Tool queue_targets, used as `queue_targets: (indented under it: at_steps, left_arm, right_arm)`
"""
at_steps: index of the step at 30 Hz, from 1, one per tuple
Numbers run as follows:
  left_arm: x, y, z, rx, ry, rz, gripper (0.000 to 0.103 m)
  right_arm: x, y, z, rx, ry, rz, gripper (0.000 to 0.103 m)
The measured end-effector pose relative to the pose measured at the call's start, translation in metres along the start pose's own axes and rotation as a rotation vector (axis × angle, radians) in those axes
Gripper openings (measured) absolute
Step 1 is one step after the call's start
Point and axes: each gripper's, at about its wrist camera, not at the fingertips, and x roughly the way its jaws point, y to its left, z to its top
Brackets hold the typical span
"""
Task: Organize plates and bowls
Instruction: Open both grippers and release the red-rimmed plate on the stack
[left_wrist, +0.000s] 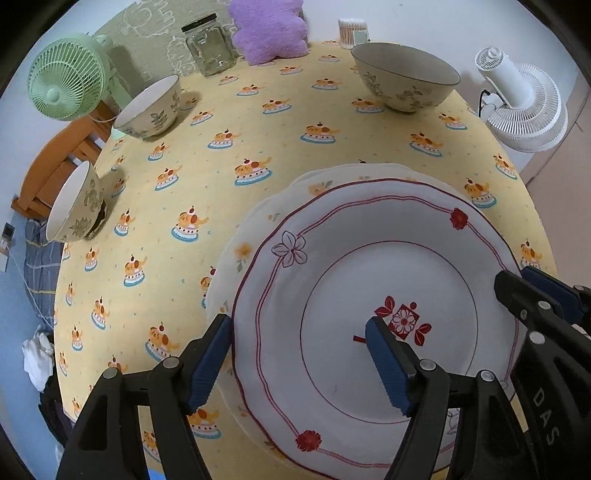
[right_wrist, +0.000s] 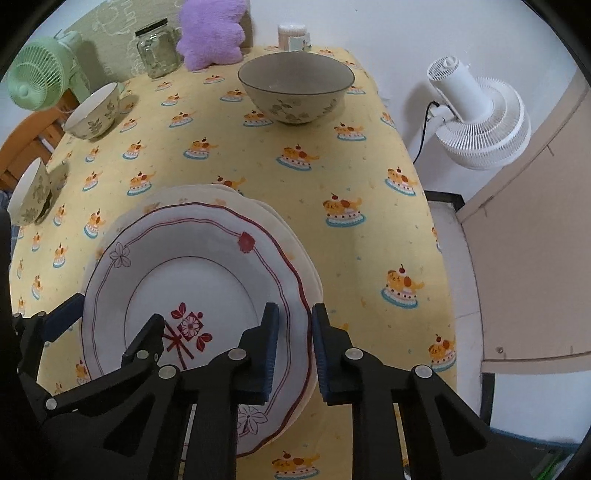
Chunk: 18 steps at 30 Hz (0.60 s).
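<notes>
- The right gripper (right_wrist: 293, 354), matte black with ribbed blue pads, pinches the right-hand rim of the top plate (right_wrist: 207, 266), one pad on the upper face and one outside the edge.
- The left gripper (left_wrist: 299, 358) stands open astride the opposite rim of the same plate, pads clear of it.
- The top plate is glossy white ceramic with a scalloped edge, thin red lines and red flowers; it lies on a stack of cream plates (right_wrist: 291, 236) with pale flower prints, whose rims show beyond it.
- The tablecloth (left_wrist: 221, 125) is soft yellow fabric printed with small dogs on cakes.
- Three rounded, leaf-patterned bowls are spread out: a near bowl (left_wrist: 74, 206) and a middle bowl (left_wrist: 147, 107) at the left edge, a wide bowl (left_wrist: 404, 75) far right.
- At the back stand a clear glass jar (left_wrist: 208, 48) with a black lid, a fluffy purple cushion (left_wrist: 269, 29) and a tub of cotton swabs (left_wrist: 351, 31).
- A green fan (left_wrist: 62, 81) stands left, a white fan (left_wrist: 524, 103) right, against a pale wall.
</notes>
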Motion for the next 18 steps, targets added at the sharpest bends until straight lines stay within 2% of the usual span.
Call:
queue_targets:
  at_steps: [5, 9, 11, 18]
  left_arm:
    - [-0.003, 0.008, -0.002, -0.022, -0.005, -0.017, 0.076]
    - [-0.004, 0.016, -0.003, -0.054, -0.009, -0.067, 0.076]
    - [-0.004, 0.017, -0.002, -0.058, -0.011, -0.085, 0.08]
    - [-0.008, 0.021, -0.003, -0.061, -0.013, -0.121, 0.08]
  right_arm:
    - [0.002, 0.004, 0.003, -0.004, 0.001, -0.004, 0.021]
    - [0.005, 0.007, 0.007, -0.008, 0.001, -0.004, 0.022]
    - [0.006, 0.009, 0.008, -0.009, 0.0, -0.006, 0.023]
    - [0.007, 0.011, 0.01, -0.007, 0.003, -0.003, 0.026]
